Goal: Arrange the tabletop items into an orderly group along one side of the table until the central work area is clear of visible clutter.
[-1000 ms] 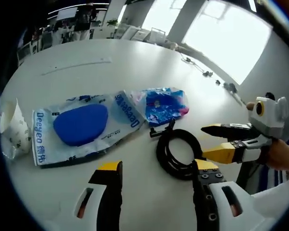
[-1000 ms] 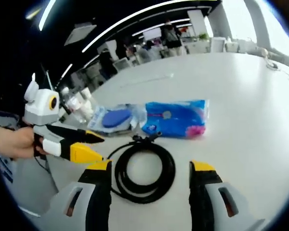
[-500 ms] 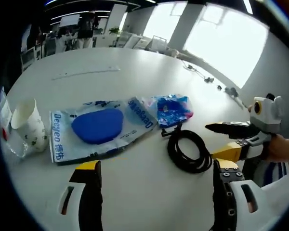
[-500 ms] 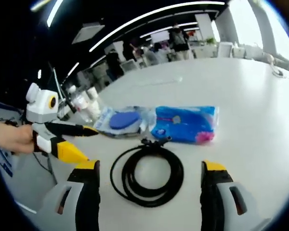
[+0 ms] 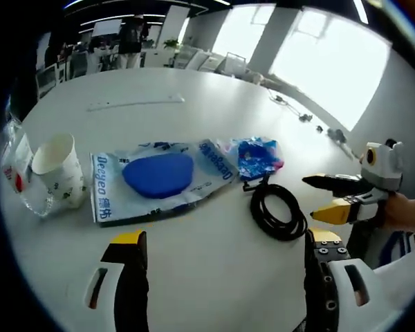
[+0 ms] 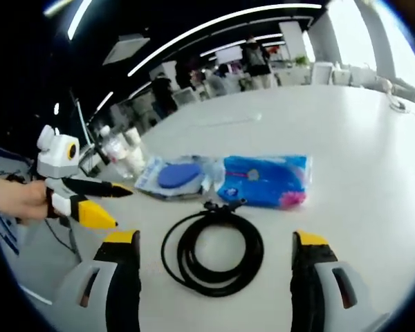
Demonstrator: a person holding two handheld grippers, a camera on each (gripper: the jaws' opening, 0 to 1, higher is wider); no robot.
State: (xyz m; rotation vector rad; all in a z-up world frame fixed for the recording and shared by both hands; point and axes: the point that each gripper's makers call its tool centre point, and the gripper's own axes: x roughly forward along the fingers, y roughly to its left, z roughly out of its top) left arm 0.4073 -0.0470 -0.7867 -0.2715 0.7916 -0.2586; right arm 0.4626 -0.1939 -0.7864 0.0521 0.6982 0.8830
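Cable coil (image 6: 212, 250) on white round table (image 5: 194, 90), office behind

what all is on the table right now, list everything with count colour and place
paper cup: 1, white, at the table's edge, left in the left gripper view
clear packet with blue pad: 1, clear with blue print, beside the cup
blue packet: 1, blue with pink, next to the clear packet
coiled cable: 1, black, in front of the blue packet
bottles: a few, clear, far edge, blurry
table: 1, white, round
left tongs: yellow-tipped, open, above bare table
right tongs: yellow-tipped, open, astride the cable
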